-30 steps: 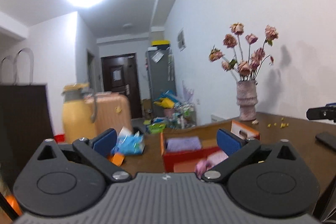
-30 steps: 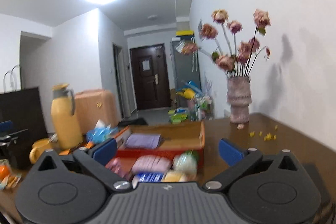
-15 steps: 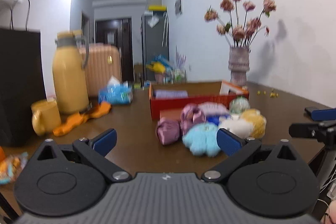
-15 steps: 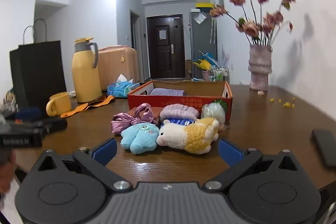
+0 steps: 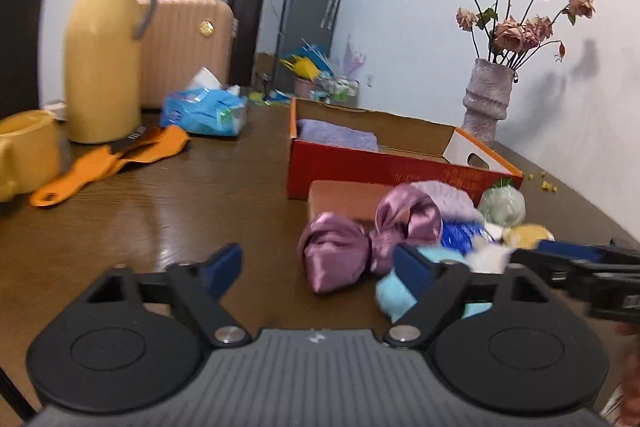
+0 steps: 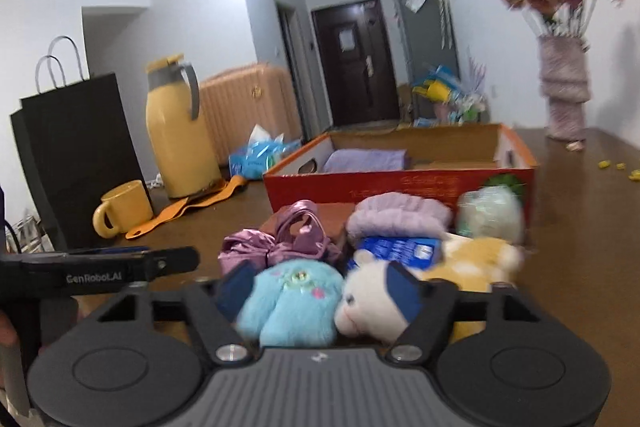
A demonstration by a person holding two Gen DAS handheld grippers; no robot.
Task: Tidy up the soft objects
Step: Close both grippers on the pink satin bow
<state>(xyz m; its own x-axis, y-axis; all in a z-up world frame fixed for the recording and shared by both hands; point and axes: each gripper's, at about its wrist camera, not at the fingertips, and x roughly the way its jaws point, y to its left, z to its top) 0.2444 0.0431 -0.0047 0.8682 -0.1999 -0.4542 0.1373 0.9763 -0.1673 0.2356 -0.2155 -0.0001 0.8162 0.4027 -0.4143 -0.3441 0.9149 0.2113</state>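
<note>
A red cardboard box (image 5: 384,163) (image 6: 400,183) stands on the brown table with a folded lilac cloth (image 5: 340,139) (image 6: 364,161) inside. In front of it lie soft things: a purple satin bow (image 5: 360,239) (image 6: 276,243), a light blue plush (image 6: 292,299) (image 5: 394,293), a white and yellow plush animal (image 6: 420,287), a lilac fluffy band (image 6: 396,215) and a pale green ball (image 6: 488,213) (image 5: 502,203). My right gripper (image 6: 320,289) is open, its fingers around the blue plush. My left gripper (image 5: 318,267) is open and empty, just left of the bow.
A yellow thermos (image 5: 104,55) (image 6: 176,131), a yellow mug (image 6: 124,207), an orange strap (image 5: 112,159) and a blue tissue pack (image 5: 204,111) stand at the left. A black paper bag (image 6: 72,155) is far left. A vase of dried roses (image 5: 488,99) stands by the wall.
Both grippers have tilted down and moved forward to the pile of soft things. The right gripper now has the blue plush between its open fingers.
</note>
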